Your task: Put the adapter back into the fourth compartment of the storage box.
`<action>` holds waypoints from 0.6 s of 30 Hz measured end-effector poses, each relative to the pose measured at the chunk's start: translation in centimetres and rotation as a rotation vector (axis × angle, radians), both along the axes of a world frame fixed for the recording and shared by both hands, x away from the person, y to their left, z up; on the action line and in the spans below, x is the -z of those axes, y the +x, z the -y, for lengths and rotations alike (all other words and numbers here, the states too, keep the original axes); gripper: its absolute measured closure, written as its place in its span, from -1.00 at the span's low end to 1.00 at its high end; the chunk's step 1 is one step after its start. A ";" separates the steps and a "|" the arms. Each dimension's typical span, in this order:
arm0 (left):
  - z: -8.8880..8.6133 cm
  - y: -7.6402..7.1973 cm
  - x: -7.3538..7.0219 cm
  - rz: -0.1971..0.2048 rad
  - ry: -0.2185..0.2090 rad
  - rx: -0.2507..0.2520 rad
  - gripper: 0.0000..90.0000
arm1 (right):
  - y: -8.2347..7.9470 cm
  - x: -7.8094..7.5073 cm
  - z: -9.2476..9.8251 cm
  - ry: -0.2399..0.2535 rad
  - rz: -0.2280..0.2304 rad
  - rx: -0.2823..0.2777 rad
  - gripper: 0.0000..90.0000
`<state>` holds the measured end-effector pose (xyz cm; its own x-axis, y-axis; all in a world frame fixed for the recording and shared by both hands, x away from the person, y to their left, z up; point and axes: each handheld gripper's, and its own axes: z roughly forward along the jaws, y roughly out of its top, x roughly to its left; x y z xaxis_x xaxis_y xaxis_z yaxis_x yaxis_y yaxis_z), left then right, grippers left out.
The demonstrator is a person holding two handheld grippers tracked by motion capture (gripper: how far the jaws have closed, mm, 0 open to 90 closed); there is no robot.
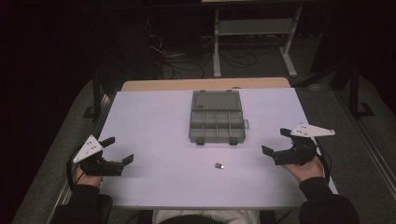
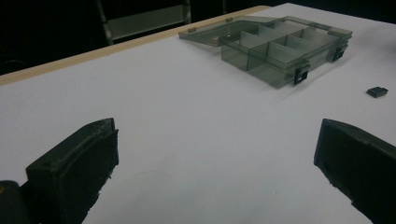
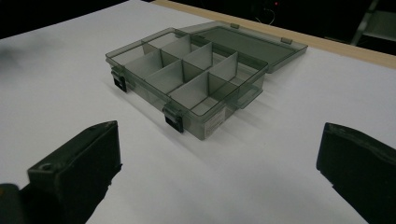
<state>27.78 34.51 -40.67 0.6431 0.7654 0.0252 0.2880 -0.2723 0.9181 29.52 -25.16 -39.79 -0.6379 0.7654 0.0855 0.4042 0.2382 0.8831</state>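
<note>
Both claws are sitting low over the white table top [image 1: 154, 177] with their black jaws spread wide and nothing between them. Held in the person's left hand, the left gripper [image 1: 120, 150] is resting near the table's left edge, its grey three-cornered plate facing up and its jaws pointing toward the middle of the table. Across from it, the right gripper [image 1: 276, 142] is hovering near the right edge in the person's right hand, jaws likewise gaping and turned inward. Between the two, well apart from either one, a small dark flat piece [image 1: 219, 165] is lying on the bare surface toward the person's side; it is too small to make out clearly, though it may be a little plastic clip or part. Beyond it, farther from the person and near the table's centre, a smoky translucent grey plastic organiser box [image 1: 217, 126] is standing open, its hinged lid [image 1: 216, 100] folded back flat on the table and its tray split by dividers into several compartments. From the right gripper view those compartments are looking empty, and two dark latches are showing on the box's near wall. In the left gripper view the small piece is lying just off the box's latch side, not touching it.
</note>
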 end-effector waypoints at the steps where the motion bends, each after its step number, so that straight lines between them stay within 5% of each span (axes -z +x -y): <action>1: 0.0 0.0 0.0 0.000 0.000 0.000 -1.00 | 0.0 0.0 0.0 0.000 0.000 0.000 -1.00; 18: 0.1 0.0 0.0 0.004 0.001 0.004 -1.00 | -0.1 -0.2 0.3 0.004 0.007 0.006 -1.00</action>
